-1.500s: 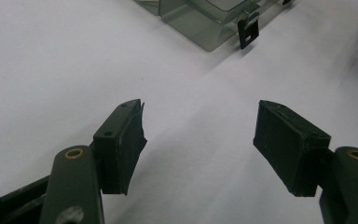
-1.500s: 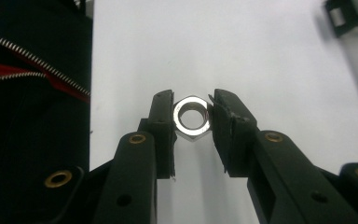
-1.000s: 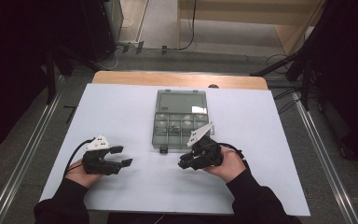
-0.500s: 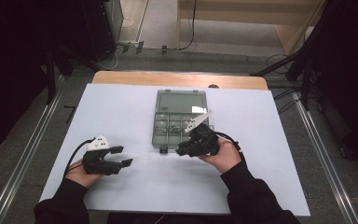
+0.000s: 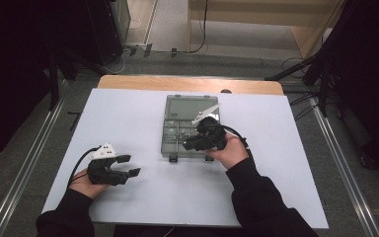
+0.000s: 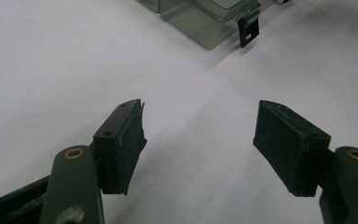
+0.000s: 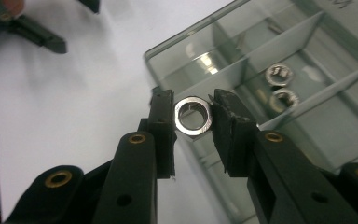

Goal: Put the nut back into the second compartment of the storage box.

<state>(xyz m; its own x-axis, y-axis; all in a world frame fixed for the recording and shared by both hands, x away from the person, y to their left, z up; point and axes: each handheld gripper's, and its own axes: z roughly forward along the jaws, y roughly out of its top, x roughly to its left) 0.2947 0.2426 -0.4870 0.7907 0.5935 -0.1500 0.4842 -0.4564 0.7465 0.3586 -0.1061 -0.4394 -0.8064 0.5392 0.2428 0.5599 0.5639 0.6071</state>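
Nut: 1 shiny hex nut [image 7: 194, 115] pinched between the pads of the right gripper [image 7: 194, 116], held with its bore facing the camera, clear of the table.
Right gripper: clenched on the nut; in the high view it [image 5: 191, 143] sits over the near part of the box, carried by the right hand [image 5: 227, 150].
Box: clear compartment box [image 5: 170, 148] at mid-table, lid laid open toward the far side; 2 black latches hang at its near edge.
Nut position: above the near corner of the box, at the wall line; which compartment lies directly beneath cannot be told.
Contents: 2 toothed washers [image 7: 279, 74] lie in 1 compartment further in; small parts elsewhere in the box too blurred to name.
Left gripper: released, jaws wide apart with nothing between them [image 6: 199, 140]; it [image 5: 128, 165] rests on the white table [image 5: 128, 113], well apart from the box, whose corner shows in the left gripper view [image 6: 205, 28].
Done (judged): nut picked up and brought to the box.
Left (judged): carry the nut over the intended compartment, lower, let go; possibly more parts after, then lid and latches.
Risk: grip is on the nut's flats only; a tilt could let it slip onto the table.
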